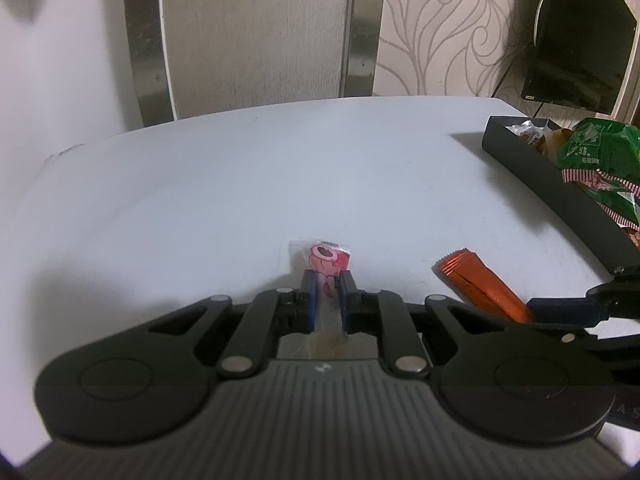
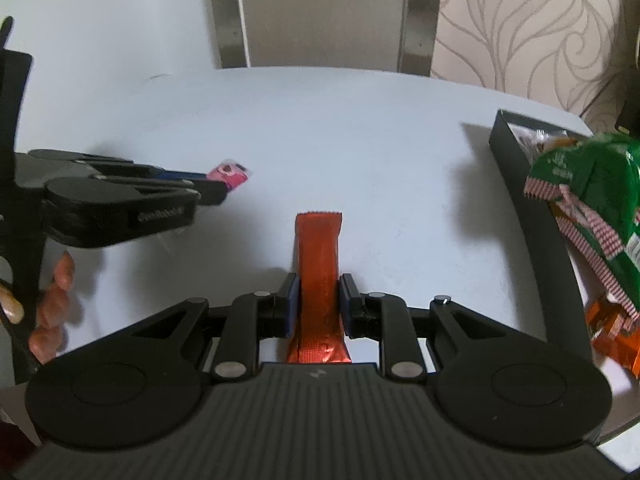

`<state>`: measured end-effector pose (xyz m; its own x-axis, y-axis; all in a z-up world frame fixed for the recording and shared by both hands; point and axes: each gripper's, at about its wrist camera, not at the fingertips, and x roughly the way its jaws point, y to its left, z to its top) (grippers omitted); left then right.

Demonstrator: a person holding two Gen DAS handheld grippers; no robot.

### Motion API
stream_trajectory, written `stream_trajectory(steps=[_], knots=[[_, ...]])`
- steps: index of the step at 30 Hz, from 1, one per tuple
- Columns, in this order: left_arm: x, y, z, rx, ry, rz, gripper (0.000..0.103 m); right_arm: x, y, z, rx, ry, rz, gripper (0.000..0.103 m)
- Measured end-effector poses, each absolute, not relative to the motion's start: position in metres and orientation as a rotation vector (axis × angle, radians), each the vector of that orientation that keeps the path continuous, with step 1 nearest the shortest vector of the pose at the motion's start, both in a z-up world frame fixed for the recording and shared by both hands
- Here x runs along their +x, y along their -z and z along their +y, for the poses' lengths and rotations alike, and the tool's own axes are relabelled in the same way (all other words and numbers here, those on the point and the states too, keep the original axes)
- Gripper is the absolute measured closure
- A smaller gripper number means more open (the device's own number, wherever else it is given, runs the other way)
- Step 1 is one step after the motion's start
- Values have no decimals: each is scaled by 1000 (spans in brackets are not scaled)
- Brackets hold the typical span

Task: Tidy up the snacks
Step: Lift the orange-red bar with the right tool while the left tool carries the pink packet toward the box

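- The left gripper [image 1: 328, 280] is clamped on one small pink candy packet [image 1: 326, 262], low in the centre of the left wrist view. The clear wrapper runs back between the pads and the printed end sticks out ahead.
- The packet looks feather-light and crinkly. The film is probably slick, so a pinch across the flat body suits it better than one on the sealed edge.
- The right gripper [image 2: 318, 304] is closed on one orange foil stick [image 2: 318, 264], low centre in the right wrist view and gripped about mid-length, its crimped end pointing forward.
- The stick seems light and soft, likely to bend or dent under a hard squeeze. A mid-body hold keeps it from drooping.
- Both hang above the pale table [image 1: 240, 168], side by side.
- One dark box [image 2: 520, 184] sits at the right edge of the frame. It already holds a green bag [image 2: 592, 184] and several other wrapped snacks, too overlapped to count.
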<state>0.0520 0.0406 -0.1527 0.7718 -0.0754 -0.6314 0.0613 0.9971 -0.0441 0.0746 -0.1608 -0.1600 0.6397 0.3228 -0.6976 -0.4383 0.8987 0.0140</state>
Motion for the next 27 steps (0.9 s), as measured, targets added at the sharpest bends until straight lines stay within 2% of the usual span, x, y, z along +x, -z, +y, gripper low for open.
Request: stream_trajectory(steps=[3,4,5,7,8,10,11,27], knots=[[52,153,41,-18,75,685,88,77,162,-162,-140,-431,769,75],[52,153,40,-15,75,685,88,78,163,-161,-132,-434,769,72],[52,153,41,-14,75,686,88,80,163,-160,-128,-441,771,61],[51,153,41,-13,75,686,88,83,163,-155,-143,-441,767,58],[51,153,41,-12,75,686,88,83,164,-150,-181,-447,759,59],[51,153,41,-12,77,688,88,83,163,-148,-203,-465,758,74],[51,153,41,-13,77,689,88,83,162,-148,-198,-469,762,79],[49,150,33,1,104,702,89,60,137,-159,-159,-480,726,79]])
